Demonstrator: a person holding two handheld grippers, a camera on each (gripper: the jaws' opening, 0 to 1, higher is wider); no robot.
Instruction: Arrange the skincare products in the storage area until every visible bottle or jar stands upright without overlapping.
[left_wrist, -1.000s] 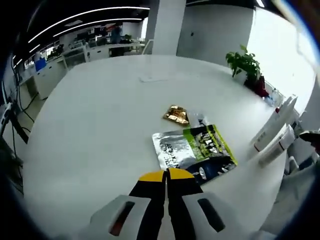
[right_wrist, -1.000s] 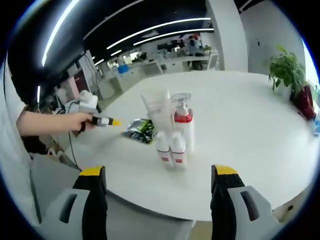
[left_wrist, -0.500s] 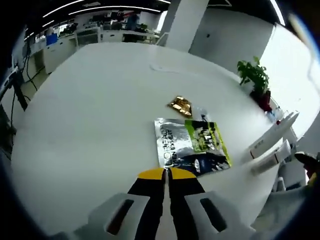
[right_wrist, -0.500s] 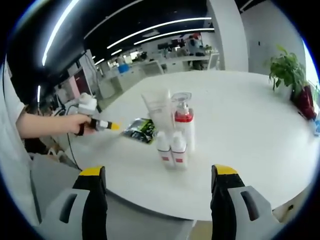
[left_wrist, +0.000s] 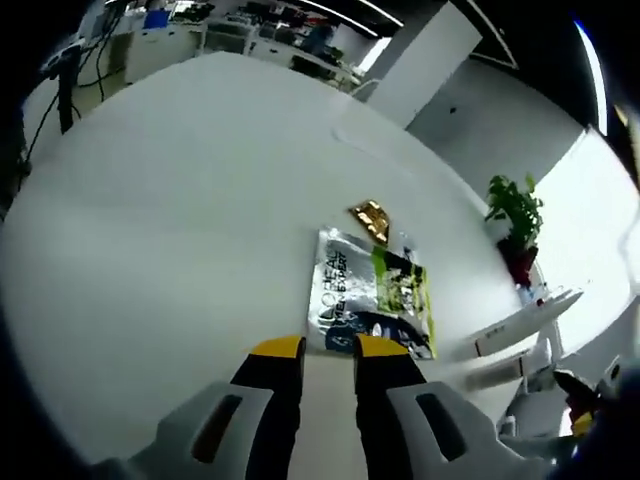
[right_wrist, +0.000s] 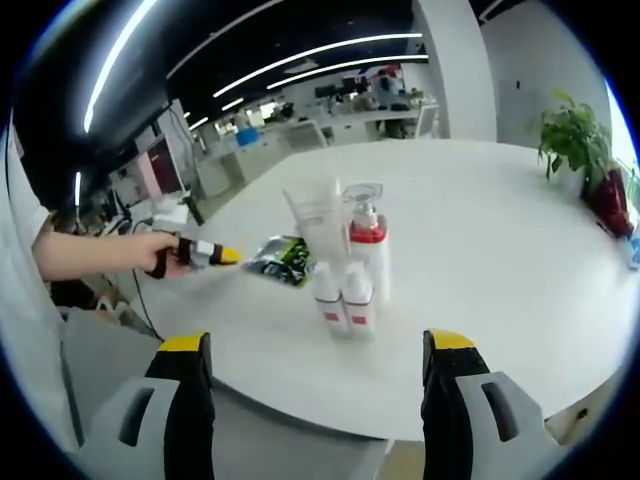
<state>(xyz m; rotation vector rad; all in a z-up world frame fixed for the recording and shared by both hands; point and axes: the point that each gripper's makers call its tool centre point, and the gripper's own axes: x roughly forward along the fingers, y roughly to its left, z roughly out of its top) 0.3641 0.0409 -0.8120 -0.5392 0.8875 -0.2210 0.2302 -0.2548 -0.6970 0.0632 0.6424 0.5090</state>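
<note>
L fingers (left_wrist: 328, 352) slightly apart, above sachet (left_wrist: 372, 295) | R fingers (right_wrist: 320, 348) wide apart | plant (right_wrist: 572, 135) far side

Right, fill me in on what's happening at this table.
A person is tidying skincare items on a round white table with a handheld gripper in each hand. The left gripper, jaws slightly apart and holding nothing, points at a flat silver and green sachet lying beside a small gold packet. The right gripper is wide open, facing a cluster of upright products: a pump bottle, a tall tube and two small tubes.
</note>
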